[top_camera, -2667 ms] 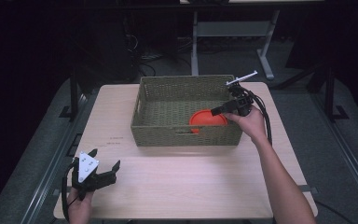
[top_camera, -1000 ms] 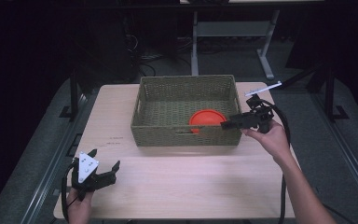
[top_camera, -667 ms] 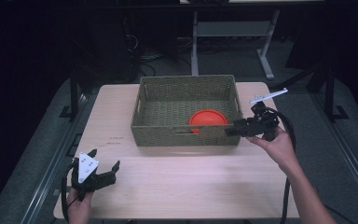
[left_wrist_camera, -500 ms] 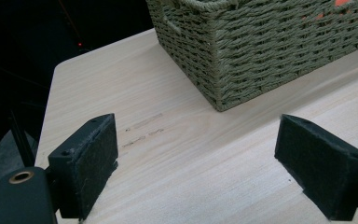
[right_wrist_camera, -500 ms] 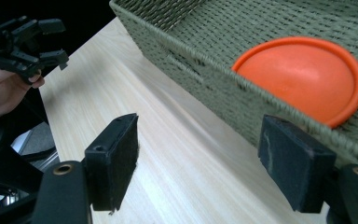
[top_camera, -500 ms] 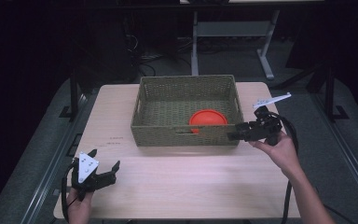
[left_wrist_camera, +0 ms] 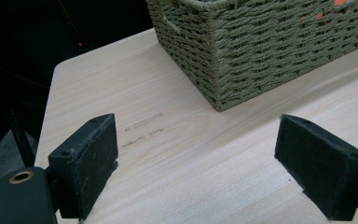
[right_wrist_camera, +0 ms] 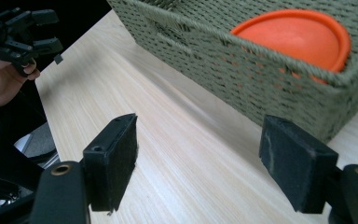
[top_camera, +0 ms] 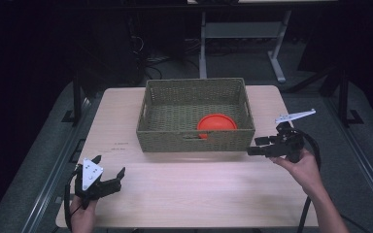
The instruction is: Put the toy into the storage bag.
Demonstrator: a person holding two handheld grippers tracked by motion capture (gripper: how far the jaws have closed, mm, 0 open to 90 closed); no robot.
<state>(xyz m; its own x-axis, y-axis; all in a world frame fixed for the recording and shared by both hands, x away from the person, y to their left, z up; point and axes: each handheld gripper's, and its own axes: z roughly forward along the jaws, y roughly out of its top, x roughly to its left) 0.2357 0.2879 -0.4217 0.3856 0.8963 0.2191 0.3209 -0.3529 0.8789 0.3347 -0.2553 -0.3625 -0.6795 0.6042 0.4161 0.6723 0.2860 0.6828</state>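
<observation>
Basket [top_camera: 194, 138], frame centre: olive-green woven weave. Plate [top_camera: 216, 123] inside it: solid orange. Counter [top_camera: 184, 189]: pale wood with fine grain. Left claw [top_camera: 106, 180], lower left: black with a grey plate. Right claw [top_camera: 258, 146], right: black, matt black pads.

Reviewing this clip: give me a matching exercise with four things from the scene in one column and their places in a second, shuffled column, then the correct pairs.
Things:
1. orange plate
2. woven basket
3. left gripper
4. right gripper

Places:
A. over the table's near left corner, jaws open and empty
B. inside the basket, at its right end
C. just off the basket's near right corner, jaws open and empty
D. standing on the far middle of the table

Pairs: 1-B, 2-D, 3-A, 4-C
</observation>
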